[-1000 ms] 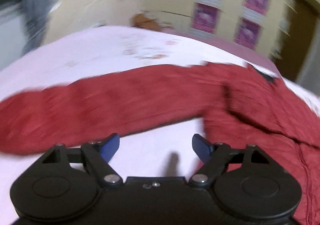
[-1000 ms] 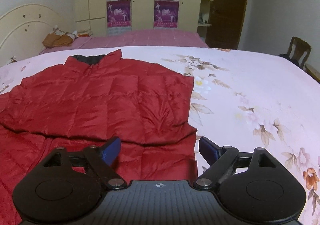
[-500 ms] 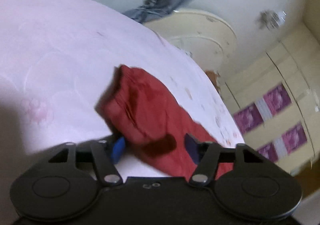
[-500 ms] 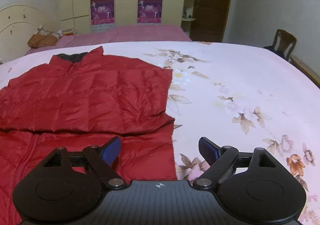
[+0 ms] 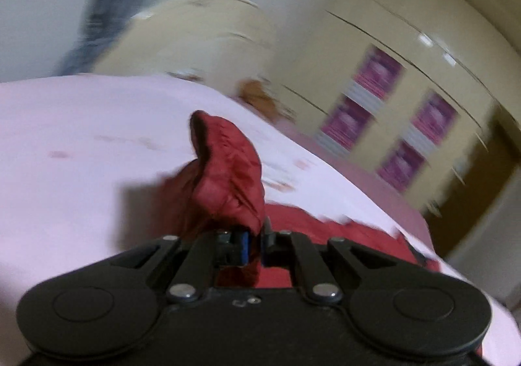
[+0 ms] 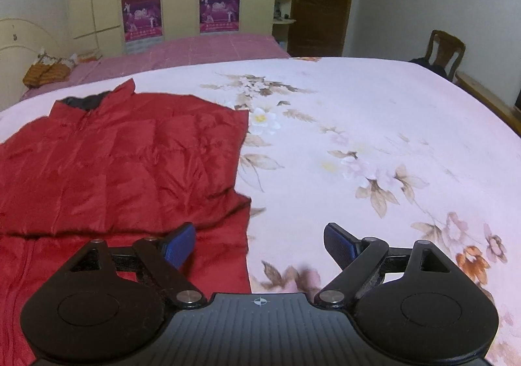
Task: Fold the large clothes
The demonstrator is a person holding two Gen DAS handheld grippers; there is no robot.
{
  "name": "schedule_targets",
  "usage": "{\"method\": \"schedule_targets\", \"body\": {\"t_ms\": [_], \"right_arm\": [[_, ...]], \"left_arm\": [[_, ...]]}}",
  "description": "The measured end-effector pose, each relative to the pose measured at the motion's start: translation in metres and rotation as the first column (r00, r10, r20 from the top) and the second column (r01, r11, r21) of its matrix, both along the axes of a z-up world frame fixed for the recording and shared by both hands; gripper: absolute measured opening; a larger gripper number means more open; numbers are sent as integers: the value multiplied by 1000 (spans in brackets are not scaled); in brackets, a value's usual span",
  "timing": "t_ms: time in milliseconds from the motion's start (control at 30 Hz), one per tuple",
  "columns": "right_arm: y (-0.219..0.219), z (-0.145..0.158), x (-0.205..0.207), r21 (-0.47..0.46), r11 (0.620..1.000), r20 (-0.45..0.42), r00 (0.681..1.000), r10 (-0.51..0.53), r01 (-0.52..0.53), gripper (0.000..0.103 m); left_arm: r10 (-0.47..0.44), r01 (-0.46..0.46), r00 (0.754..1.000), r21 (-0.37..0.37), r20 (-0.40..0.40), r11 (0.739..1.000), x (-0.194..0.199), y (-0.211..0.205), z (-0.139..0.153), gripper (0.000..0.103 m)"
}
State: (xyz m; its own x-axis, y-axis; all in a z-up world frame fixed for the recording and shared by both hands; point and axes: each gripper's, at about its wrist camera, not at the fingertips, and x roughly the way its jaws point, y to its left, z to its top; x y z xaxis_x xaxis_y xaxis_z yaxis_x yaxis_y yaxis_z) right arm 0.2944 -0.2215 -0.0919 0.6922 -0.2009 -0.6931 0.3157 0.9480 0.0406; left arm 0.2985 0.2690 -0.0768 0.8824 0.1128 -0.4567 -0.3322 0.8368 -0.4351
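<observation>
close under my left claw (image 5: 253,242), the blue pads have just been closing and now pinch a bunched fold of the red jacket's sleeve (image 5: 228,173), which stands up off the bed (image 5: 81,124) in a crumpled peak. i judge this the start of the left sleeve fold. my right claw (image 6: 260,243) hangs with its jaws wide apart and nothing between them, over the jacket's right edge where red meets the sheet. beyond it the red jacket (image 6: 130,157) lies flat on the bed, its right side already turned in to a straight edge, dark collar (image 6: 88,102) at the far end. the shell is glossy, quilted and puffy, creased along its stitched channels. left to do, i judge: lay this sleeve across, then fold the body up. farther off, the sheet is pale pink with printed flowers (image 6: 374,170), smooth and soft-looking.
</observation>
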Motion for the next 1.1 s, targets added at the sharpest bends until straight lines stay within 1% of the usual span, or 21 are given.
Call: {"method": "schedule_targets", "body": {"t_ms": [67,133,267,333,400,467,533,600,667,767,833,933,1033,1100], "right_arm": [[-5,2,9,25,1000,15,1000,-6,5,85],[-8,4,18,47,999,28,1000,-5,4,85],[-10,6,35,73,997,42,999,14,-17,85],[-12,6,40,88,996,46,999,20,-24,85],[-16,6,44,100,995,51,998,21,-26,85],[-21,5,46,113,993,51,999,16,-22,85],[-26,3,47,124,992,50,999,11,-17,85],[-32,0,48,134,991,46,999,5,-11,85],[-37,-2,48,139,990,42,999,0,-6,85],[-45,-5,48,145,989,37,999,-8,2,85],[-50,-6,48,145,989,35,999,-15,9,85],[-58,-6,46,144,989,31,999,-30,25,85],[-66,-6,44,143,989,29,998,-47,43,85],[-71,-5,44,144,988,29,998,-54,49,85]], "left_arm": [[-91,93,995,50,-27,994,28,-38,3,6],[-167,171,984,80,-59,982,50,-69,2,6],[-291,305,950,122,-116,945,83,-133,-4,6],[-336,353,933,136,-133,926,91,-153,-9,6],[-388,412,907,155,-161,898,100,-177,-14,6],[-423,451,888,169,-178,876,105,-195,-18,6],[-457,490,869,198,-191,849,111,-215,-21,6],[-498,533,844,208,-198,820,113,-234,-23,6],[-524,563,825,220,-212,797,118,-250,-25,6],[-563,604,795,220,-226,766,120,-273,-28,6],[-590,632,774,227,-229,741,121,-287,-28,6],[-633,674,738,219,-233,706,124,-307,-29,6],[-664,705,709,215,-237,676,123,-327,-30,6],[-677,718,696,214,-240,663,120,-334,-32,6]]}}
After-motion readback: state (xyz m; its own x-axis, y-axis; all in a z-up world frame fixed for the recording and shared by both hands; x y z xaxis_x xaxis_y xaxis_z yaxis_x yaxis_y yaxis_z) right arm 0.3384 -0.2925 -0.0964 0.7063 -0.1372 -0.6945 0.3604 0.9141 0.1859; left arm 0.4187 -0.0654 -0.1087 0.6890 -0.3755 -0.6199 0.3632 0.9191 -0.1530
